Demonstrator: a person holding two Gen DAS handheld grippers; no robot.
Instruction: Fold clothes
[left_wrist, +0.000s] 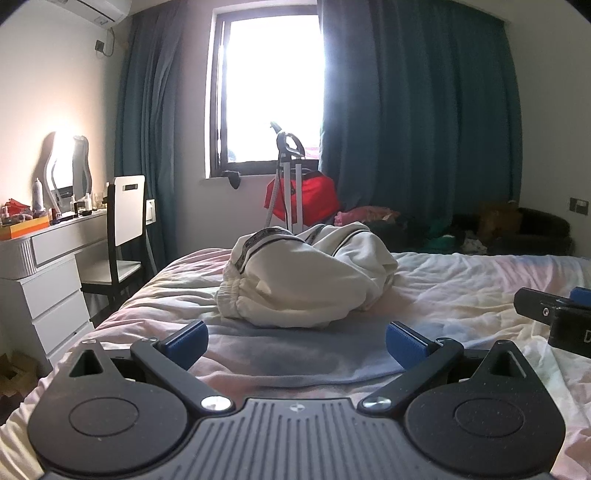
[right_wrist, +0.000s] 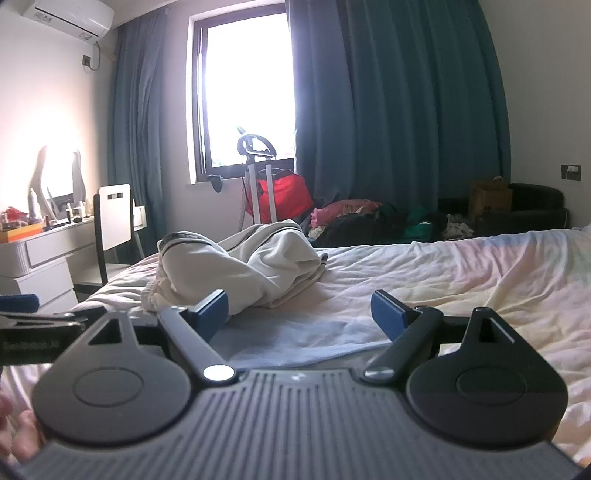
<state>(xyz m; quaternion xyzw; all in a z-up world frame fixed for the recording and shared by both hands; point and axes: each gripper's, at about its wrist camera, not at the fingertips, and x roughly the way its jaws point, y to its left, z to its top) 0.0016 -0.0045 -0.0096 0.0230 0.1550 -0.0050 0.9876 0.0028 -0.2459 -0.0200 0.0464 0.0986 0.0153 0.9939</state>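
A cream-white garment (left_wrist: 306, 280) is seen lying in a loose, rumpled heap on the bed (left_wrist: 461, 291), its elastic hem and a dark-trimmed band showing on the side turned toward the tongs; it is not laid flat, and no fold lines can be made out in it. From the left gripper (left_wrist: 295, 341) the heap is found straight ahead, just beyond the blue fingertips, with a pale blue patch of bedding (left_wrist: 295, 354) lying between them. From the right gripper (right_wrist: 299, 314) the same heap is found ahead and to the left, so that its near edge is partly hidden behind that gripper's left finger. Both pairs of tongs are held wide apart, and nothing is gripped between either pair. The right gripper's nose can be seen at the right edge of the left wrist view, so the two tools are held side by side, low over the mattress. The long axis of the heap appears to run crosswise to the tongs, from the gathered hem at the left to the bunched cloth at the right, though its crumpling leaves this uncertain. The left gripper is judged the nearer and the more squarely placed; the hem end is on its side, while the far, right end would be more naturally met by the right gripper. Whether the garment is being opened out or gathered cannot be settled here.
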